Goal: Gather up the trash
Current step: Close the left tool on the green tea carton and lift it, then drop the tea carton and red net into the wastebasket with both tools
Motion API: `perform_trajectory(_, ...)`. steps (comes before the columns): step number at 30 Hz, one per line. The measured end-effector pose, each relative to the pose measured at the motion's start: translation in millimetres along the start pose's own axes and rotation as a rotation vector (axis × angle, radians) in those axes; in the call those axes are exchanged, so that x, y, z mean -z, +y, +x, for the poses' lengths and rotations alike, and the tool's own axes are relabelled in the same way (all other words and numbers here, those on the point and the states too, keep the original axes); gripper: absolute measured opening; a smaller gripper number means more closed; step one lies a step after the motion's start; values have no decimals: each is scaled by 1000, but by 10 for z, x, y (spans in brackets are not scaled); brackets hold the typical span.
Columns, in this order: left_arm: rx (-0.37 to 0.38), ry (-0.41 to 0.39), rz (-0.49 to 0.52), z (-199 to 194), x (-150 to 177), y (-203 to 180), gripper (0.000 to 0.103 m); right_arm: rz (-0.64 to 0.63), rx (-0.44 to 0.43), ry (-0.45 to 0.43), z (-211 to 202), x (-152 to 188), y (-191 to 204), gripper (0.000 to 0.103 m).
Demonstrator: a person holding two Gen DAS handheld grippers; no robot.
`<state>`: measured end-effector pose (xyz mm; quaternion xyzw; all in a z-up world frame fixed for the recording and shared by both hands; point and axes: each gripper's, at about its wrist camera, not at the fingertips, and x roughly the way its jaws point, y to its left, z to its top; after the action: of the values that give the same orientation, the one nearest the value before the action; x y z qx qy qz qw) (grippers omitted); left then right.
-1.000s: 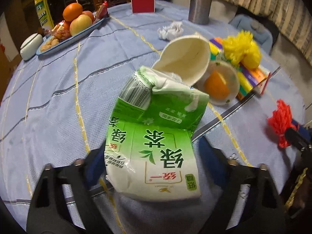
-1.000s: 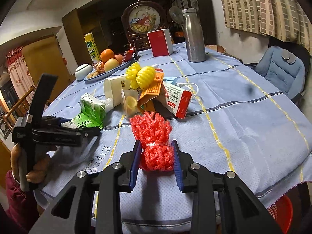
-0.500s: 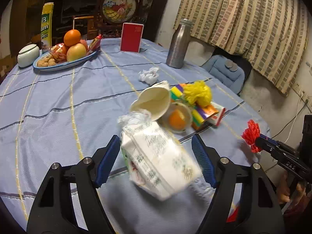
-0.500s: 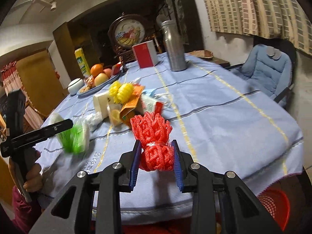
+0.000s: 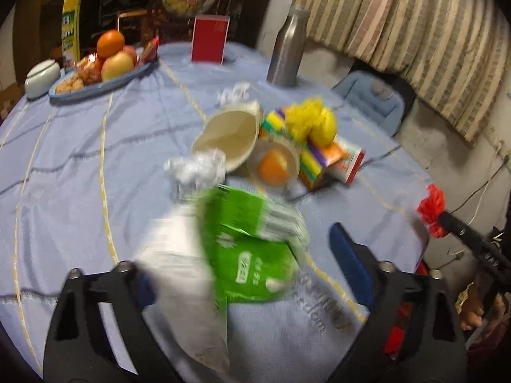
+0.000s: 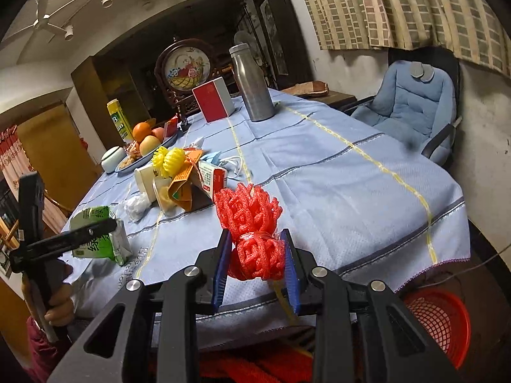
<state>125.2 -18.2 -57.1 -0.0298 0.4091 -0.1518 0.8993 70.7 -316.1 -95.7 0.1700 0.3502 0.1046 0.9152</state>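
Crumpled green and white tea carton (image 5: 242, 255), motion-blurred, between the spread fingers of the left tool (image 5: 239, 265), jaws opening, right pad clear of the carton, left pad hidden behind it; in the right wrist view the same carton (image 6: 99, 239) just past the left tool's tip at the near edge of the worktop (image 6: 335, 191). Red foam fruit net (image 6: 252, 233) pinched at its narrow waist between the blue pads of the right tool (image 6: 257, 269), jaws narrow, upper half of the net flaring above them. Beyond the carton, a cluster of litter on the blue striped cloth: crumpled tissue (image 5: 194, 169), tipped paper cup (image 5: 230, 134), clear plastic cup with something orange inside (image 5: 274, 166), yellow foam net (image 5: 311, 121) on top of colourful packaging, small red and white box (image 5: 349, 162). Farther back, fruit plate (image 5: 102, 79), red box (image 5: 209, 38), steel bottle (image 5: 287, 48). Red mesh basket (image 6: 437, 322) on the floor below the worktop edge, at right. Blue padded chair (image 6: 415, 108) near the curtained wall.
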Motion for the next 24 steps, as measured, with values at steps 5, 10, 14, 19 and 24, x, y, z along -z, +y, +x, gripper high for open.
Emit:
perform_trajectory(5,-127,108,62,249,57,-157,94,-1,0,12,39,24,-3,31)
perform_trajectory(10,-55,88,-36,215,5,36,79,10,3,5,19,26,-36,31)
perform_trajectory(14,-14,29,-73,63,4,120,78,19,4,-5,-25,19,-64,31)
perform_trajectory(19,55,-20,-58,-190,-92,7,78,20,32,-36,-176,-17,-136,31)
perform_trajectory(24,103,-47,51,-321,-113,-415,79,42,126,-57,-432,58,-416,31)
